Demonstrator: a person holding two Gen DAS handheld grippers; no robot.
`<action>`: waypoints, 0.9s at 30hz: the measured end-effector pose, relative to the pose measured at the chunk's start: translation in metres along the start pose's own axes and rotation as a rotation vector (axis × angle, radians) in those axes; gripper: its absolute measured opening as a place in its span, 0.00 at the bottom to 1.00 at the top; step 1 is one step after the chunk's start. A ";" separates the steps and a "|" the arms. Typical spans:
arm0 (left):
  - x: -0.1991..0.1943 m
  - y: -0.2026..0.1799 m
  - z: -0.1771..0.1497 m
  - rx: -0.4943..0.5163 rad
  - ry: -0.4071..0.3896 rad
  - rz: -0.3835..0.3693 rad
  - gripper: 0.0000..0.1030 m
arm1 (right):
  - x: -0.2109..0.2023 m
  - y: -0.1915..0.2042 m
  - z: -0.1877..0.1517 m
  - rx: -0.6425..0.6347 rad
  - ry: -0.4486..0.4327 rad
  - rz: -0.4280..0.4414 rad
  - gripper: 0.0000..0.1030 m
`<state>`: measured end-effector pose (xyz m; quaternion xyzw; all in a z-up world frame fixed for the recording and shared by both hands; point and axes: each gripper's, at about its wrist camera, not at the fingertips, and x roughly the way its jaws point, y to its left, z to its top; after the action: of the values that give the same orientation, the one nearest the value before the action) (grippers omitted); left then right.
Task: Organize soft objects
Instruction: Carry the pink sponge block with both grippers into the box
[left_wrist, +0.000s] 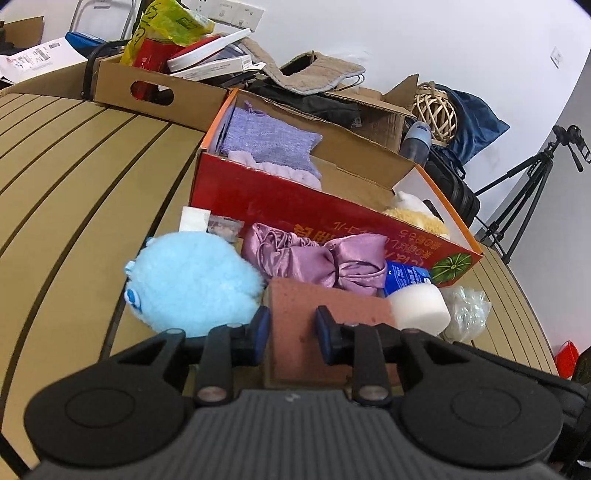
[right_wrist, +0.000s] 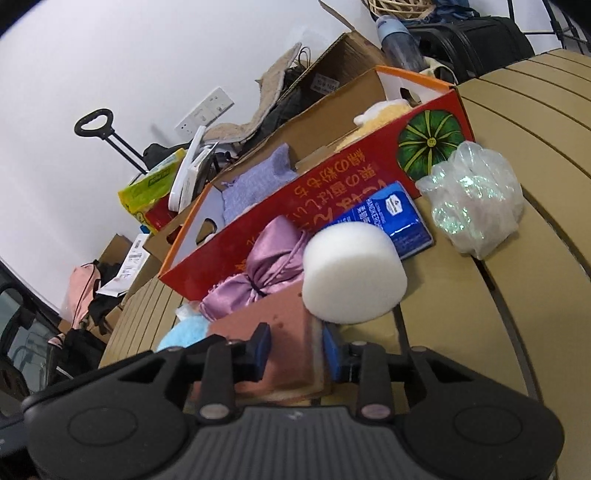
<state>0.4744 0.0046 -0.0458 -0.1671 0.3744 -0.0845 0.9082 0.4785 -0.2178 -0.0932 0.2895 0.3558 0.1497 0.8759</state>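
Left gripper (left_wrist: 291, 330): my pads clamp one end of the pink sponge block (left_wrist: 325, 306).
Right gripper (right_wrist: 295, 345): clamped on the block's other end (right_wrist: 280, 332).
Block: just in front of the red box (left_wrist: 295, 206), on the slatted table (left_wrist: 92, 177).
Left view only: whole blue plush (left_wrist: 192, 284), left of block.
Right view only: glitter bag (right_wrist: 476, 199), white foam cylinder (right_wrist: 351, 273) clear.
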 end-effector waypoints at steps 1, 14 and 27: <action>-0.001 0.000 0.000 0.000 0.004 0.000 0.26 | 0.000 0.003 -0.001 -0.015 0.000 -0.008 0.28; -0.060 -0.024 0.000 0.046 -0.102 -0.078 0.25 | -0.064 0.043 -0.001 -0.157 -0.104 -0.034 0.26; -0.145 -0.069 0.013 0.113 -0.326 -0.164 0.25 | -0.160 0.084 0.014 -0.230 -0.341 0.037 0.26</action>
<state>0.3797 -0.0155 0.0826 -0.1571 0.2020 -0.1511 0.9548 0.3714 -0.2327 0.0525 0.2153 0.1777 0.1541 0.9478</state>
